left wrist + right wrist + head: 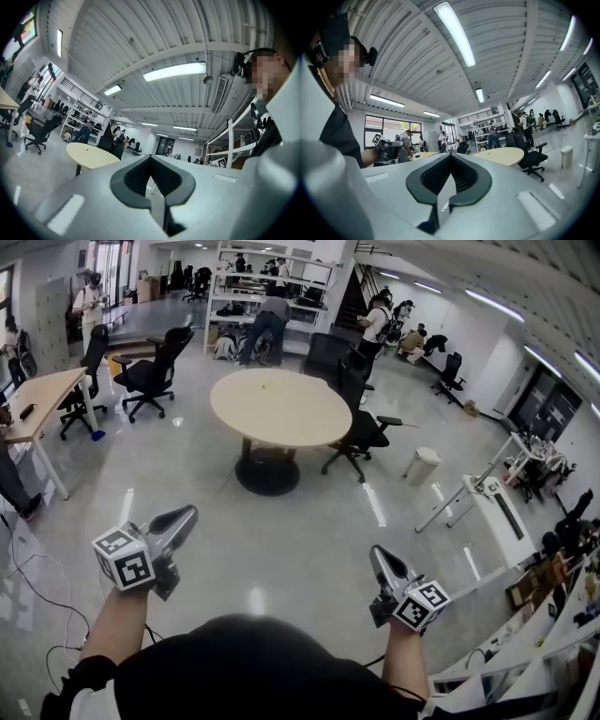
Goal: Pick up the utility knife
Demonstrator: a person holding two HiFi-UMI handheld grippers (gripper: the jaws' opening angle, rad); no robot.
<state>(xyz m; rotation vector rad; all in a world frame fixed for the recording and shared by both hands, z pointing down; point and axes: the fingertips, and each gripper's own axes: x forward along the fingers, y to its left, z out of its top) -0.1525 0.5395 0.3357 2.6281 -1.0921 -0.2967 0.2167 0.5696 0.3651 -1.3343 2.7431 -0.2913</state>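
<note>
A small yellowish object (265, 385) lies on a round beige table (281, 423) across the floor; it is too small to tell what it is. It also shows in the right gripper view as a speck (489, 153) on that table (506, 157). My left gripper (187, 514) is held level at lower left, far short of the table, jaws shut with nothing in them. My right gripper (378, 552) is at lower right, also shut with nothing held. In both gripper views the jaws (150, 157) (450, 154) meet at the tips. The left gripper view shows the table (91, 155) ahead to the left.
Black office chairs (361, 427) (150, 376) stand round the table. A white bin (423, 465) and a long white bench (497, 507) are to the right, a wooden desk (37, 399) to the left. People stand at shelves (272, 296) at the back. Cables (37, 601) lie on the floor at left.
</note>
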